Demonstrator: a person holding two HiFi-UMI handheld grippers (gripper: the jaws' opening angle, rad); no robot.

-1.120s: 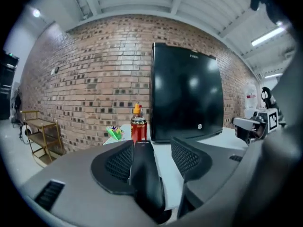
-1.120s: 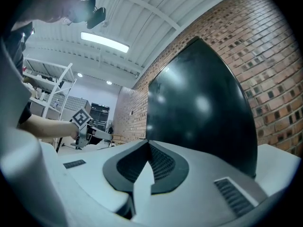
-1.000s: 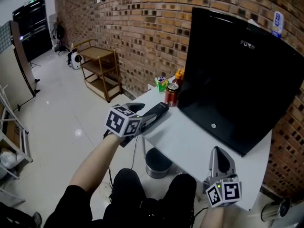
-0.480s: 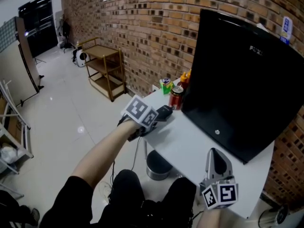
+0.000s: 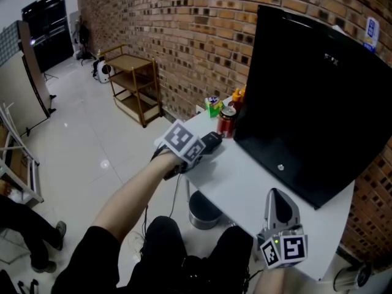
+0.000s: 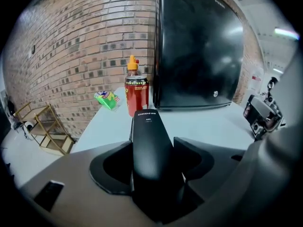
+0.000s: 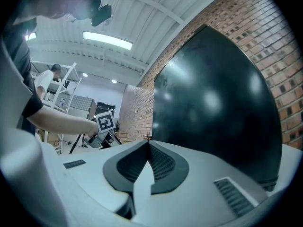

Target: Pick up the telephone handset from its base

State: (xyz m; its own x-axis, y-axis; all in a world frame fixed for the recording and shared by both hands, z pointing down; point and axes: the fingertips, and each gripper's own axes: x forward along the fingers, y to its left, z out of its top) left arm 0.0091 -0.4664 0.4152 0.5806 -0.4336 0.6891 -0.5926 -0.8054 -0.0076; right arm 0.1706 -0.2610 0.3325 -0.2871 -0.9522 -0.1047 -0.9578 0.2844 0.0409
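A black telephone handset lies lengthwise between the jaws of my left gripper, its far end pointing at the red can. The jaws are closing, and both pads touch its sides. In the head view the left gripper tilts down over the white table's left corner, with the handset sticking out beyond the marker cube. The phone's base is hidden. My right gripper hovers by the table's near edge, pointing level. It is shut, its pads meeting at the tips with nothing between them.
A red can, an orange-capped bottle and a green packet stand at the table's far left. A big black screen fills the back. A round bin sits under the table. A wooden cart stands by the brick wall.
My left gripper has dropped and tipped downward over the table corner, carrying the handset. A person's legs have appeared at the lower left. The right gripper has stayed put.
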